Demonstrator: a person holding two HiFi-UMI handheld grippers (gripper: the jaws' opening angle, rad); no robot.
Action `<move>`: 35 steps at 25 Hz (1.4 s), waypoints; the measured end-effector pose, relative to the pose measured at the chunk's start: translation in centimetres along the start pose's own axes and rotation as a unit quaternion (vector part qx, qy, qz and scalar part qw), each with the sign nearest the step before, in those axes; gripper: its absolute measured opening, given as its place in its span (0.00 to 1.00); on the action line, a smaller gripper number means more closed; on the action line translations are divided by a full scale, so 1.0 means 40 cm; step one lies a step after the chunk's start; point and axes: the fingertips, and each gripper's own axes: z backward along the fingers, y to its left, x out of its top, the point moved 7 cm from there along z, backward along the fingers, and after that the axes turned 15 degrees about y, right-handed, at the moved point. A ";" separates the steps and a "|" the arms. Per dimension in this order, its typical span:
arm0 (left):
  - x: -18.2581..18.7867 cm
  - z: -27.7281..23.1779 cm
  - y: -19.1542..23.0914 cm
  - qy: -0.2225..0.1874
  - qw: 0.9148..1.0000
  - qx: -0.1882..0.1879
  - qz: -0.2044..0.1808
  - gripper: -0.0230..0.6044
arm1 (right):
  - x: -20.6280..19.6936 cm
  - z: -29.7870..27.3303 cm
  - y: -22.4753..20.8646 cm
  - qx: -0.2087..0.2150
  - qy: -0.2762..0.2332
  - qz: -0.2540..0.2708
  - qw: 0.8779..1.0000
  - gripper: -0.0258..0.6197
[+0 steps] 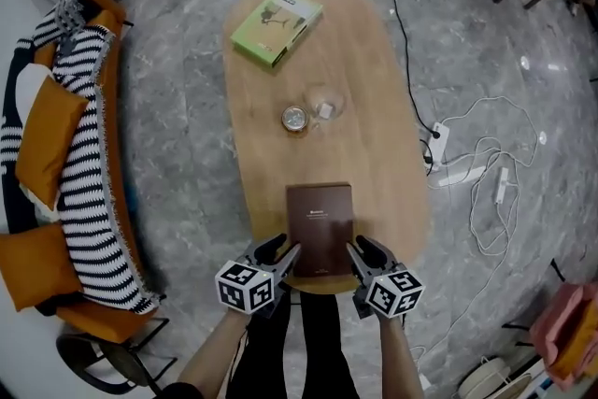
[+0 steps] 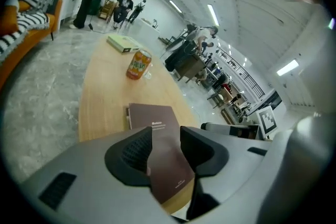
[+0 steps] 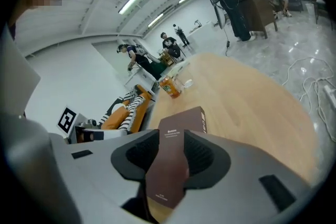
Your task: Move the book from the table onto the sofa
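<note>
Two tools stand at the near rounded end of the long oval wooden bench [image 1: 374, 61]: the left hand-held gripper [image 1: 280, 255] and the right hand-held gripper [image 1: 364, 252]. Both have their jaws apart and grasp nothing. The dark brown hardcover book [image 1: 320, 220] lies flat on the bench, with its near edge close to the bench rim. In each gripper view its near part shows in the gap between the jaws. Bare wood separates this book from the small orange drink can [image 1: 294, 118] and the clear glass [image 1: 325, 102] at mid-bench. A flat green book [image 1: 277, 25] lies near the far end. The orange sofa [image 1: 114, 154], with a black-and-white striped throw, is at the left, well apart. Open grey marble floor [image 1: 177, 107] lies between it and the bench. White cables [image 1: 486, 165] lie on the floor at the right.
</note>
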 end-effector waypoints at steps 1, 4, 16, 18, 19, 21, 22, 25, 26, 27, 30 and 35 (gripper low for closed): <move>-0.011 -0.022 0.023 0.006 1.000 -0.001 0.009 0.29 | -0.007 -0.024 -0.021 -0.002 0.008 -0.005 1.000 0.26; -0.042 -0.079 0.080 0.021 0.999 -0.009 0.035 0.31 | -0.023 -0.082 -0.079 -0.010 0.024 -0.021 0.999 0.30; -0.087 -0.184 0.160 0.051 0.994 -0.028 0.089 0.30 | -0.056 -0.169 -0.164 0.001 0.045 -0.073 0.996 0.30; -0.087 -0.190 0.159 0.051 0.994 -0.035 0.090 0.27 | -0.056 -0.173 -0.167 0.006 0.046 -0.075 0.996 0.30; -0.087 -0.192 0.158 0.051 0.994 -0.036 0.090 0.25 | -0.056 -0.174 -0.169 0.008 0.047 -0.076 0.996 0.30; -0.087 -0.194 0.158 0.051 0.994 -0.036 0.090 0.25 | -0.054 -0.173 -0.171 0.011 0.051 -0.078 0.996 0.29; -0.087 -0.194 0.158 0.053 0.994 -0.034 0.090 0.24 | -0.053 -0.173 -0.172 0.011 0.053 -0.079 0.995 0.28; -0.078 -0.191 0.149 0.064 0.994 -0.016 0.084 0.22 | -0.046 -0.166 -0.167 0.006 0.056 -0.082 0.995 0.25; -0.073 -0.184 0.144 0.066 0.994 -0.013 0.084 0.22 | -0.041 -0.159 -0.160 0.006 0.055 -0.083 0.995 0.25; -0.067 -0.174 0.136 0.065 0.994 -0.012 0.084 0.22 | -0.035 -0.149 -0.151 0.007 0.053 -0.084 0.995 0.25; -0.042 -0.128 0.108 0.064 0.995 -0.016 0.076 0.22 | -0.011 -0.113 -0.115 0.015 0.050 -0.086 0.995 0.24; -0.004 -0.057 0.056 0.065 0.995 -0.024 0.067 0.21 | 0.018 -0.048 -0.058 0.019 0.037 -0.095 0.995 0.24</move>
